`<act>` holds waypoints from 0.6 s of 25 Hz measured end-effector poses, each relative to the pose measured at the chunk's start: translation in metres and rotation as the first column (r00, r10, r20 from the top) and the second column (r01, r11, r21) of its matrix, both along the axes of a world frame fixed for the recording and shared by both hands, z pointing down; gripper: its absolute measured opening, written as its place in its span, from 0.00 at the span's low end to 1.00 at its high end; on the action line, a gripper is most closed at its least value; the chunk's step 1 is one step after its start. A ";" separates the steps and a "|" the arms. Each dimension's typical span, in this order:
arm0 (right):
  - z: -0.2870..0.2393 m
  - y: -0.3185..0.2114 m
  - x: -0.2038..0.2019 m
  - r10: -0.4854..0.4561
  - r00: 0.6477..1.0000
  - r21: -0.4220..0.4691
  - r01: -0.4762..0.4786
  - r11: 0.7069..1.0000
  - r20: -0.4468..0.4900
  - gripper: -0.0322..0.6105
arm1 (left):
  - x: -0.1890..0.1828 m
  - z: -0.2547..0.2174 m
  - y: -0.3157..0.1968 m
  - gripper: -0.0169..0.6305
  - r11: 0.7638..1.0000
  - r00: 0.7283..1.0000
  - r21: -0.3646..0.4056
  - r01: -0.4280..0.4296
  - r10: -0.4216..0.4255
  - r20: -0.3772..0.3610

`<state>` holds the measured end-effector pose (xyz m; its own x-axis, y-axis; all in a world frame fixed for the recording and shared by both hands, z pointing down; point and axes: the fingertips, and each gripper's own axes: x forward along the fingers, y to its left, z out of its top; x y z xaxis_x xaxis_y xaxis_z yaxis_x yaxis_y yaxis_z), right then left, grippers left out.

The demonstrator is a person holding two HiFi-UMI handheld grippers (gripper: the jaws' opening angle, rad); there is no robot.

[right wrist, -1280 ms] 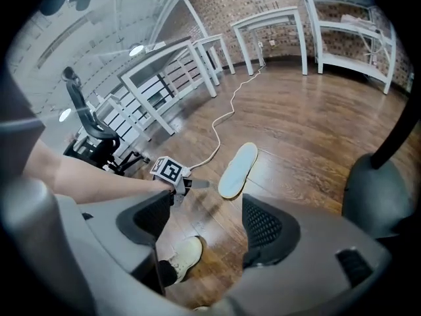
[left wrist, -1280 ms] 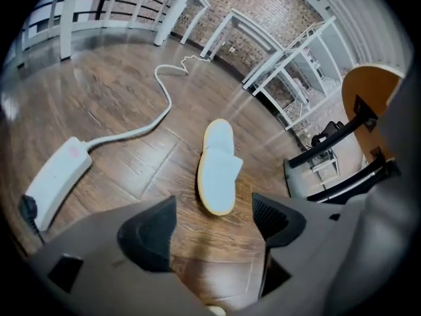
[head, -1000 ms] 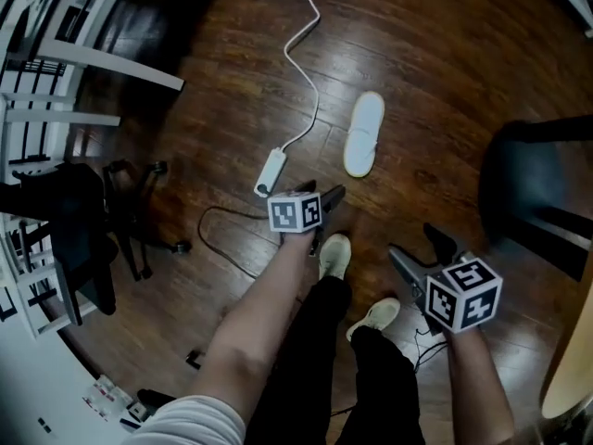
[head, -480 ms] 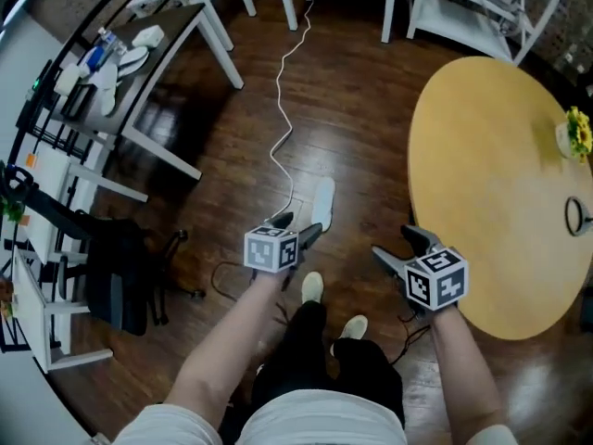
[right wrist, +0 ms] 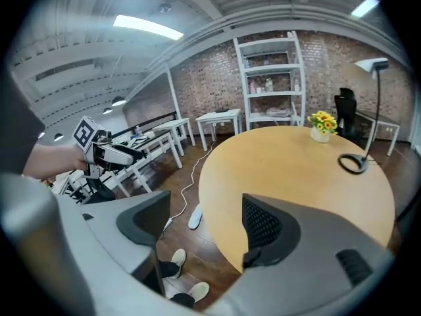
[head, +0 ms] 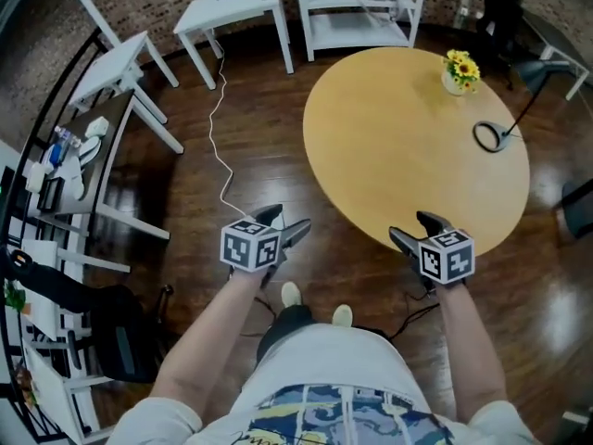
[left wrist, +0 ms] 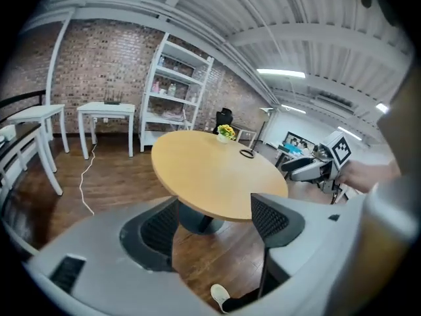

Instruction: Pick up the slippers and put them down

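One dark wooden floor [head: 269, 119]: is carrying all the furniture; is showing bare between the left-hand desks and the table.
Round yellow table [head: 408, 137]: is standing right of centre; its near edge is lying just beyond both grippers.
White shelf unit [head: 357, 17]: is standing at the far brick wall, beyond the table.
White side table [head: 232, 7]: is standing left of the shelf unit, also at the far wall.
Left gripper [head: 289, 219]: is being held level above the floor, near the table's left edge; is released, jaws standing apart with only floor and table showing between them.
Right gripper [head: 412, 227]: is being held at the table's near edge; is released too, jaws apart, nothing gripped.
White cable [head: 218, 146]: is running along the floor from the side table toward the left gripper.
Slipper [right wrist: 195, 217]: one white slipper is lying flat on the floor just left of the table, near the cable's near end; is showing only in the right gripper view, well apart from both grippers.
Person's shoes [head: 290, 294]: are standing side by side on the floor, nearer than the slipper.
Black ring [head: 488, 135]: is lying on the table's right side.
Flower pot [head: 459, 70]: is standing upright near the table's far edge, yellow blooms on top.
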<state>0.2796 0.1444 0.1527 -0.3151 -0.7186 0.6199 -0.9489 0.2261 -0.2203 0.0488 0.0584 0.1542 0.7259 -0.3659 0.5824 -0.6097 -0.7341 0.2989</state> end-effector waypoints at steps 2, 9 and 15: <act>-0.009 0.028 0.020 0.057 0.998 0.012 -0.057 0.998 -0.001 0.61 | 0.020 -0.005 0.021 0.56 0.998 0.998 -0.002 -0.055 0.055 0.004; -0.025 0.089 0.077 0.177 0.984 0.033 -0.176 0.984 -0.001 0.61 | 0.065 -0.027 0.051 0.56 0.993 0.993 0.032 -0.116 0.116 -0.006; -0.034 0.112 0.080 0.194 0.981 0.054 -0.194 0.980 -0.011 0.61 | 0.061 -0.039 0.067 0.56 0.993 0.994 0.039 -0.110 0.111 -0.022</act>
